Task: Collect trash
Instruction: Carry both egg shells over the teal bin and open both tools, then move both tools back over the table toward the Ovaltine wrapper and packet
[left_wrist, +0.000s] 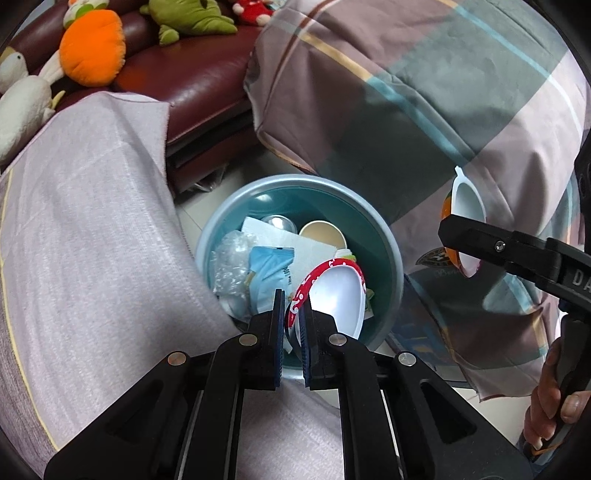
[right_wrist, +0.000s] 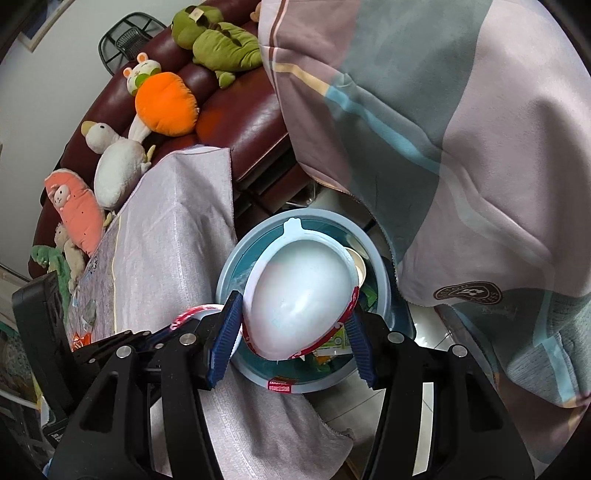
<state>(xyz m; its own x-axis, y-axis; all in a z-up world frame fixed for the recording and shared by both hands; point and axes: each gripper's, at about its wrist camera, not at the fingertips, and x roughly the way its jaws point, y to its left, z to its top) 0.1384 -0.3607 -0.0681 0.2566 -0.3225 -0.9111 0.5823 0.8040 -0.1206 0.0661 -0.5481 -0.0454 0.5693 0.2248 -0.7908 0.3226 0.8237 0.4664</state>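
Left wrist view gives us the inside of the blue bin (left_wrist: 391, 251): crinkled clear plastic (left_wrist: 229, 262), a pale blue wrapper (left_wrist: 269, 266), a round tan lid (left_wrist: 322, 232), all piled in there. Left gripper (left_wrist: 291, 317) pinches the red patterned rim of a white oval cup (left_wrist: 338, 295), jaws nearly together, right over the bin's near edge. Off to the right, the right gripper's finger (left_wrist: 491, 247) and a hand (left_wrist: 554, 402) on its handle. Switch to the right wrist view and the bin (right_wrist: 225, 280) is mostly hidden behind a second white cup (right_wrist: 303, 299), red band on its rim, tab pointing away. Right gripper (right_wrist: 291, 328) half spread, blue pads pressing the cup's two sides. Tight quarters: grey cloth (right_wrist: 177, 236) crowds the bin's left, striped blanket (right_wrist: 461, 147) hangs on its right, maroon sofa (right_wrist: 236, 122) with plush toys behind
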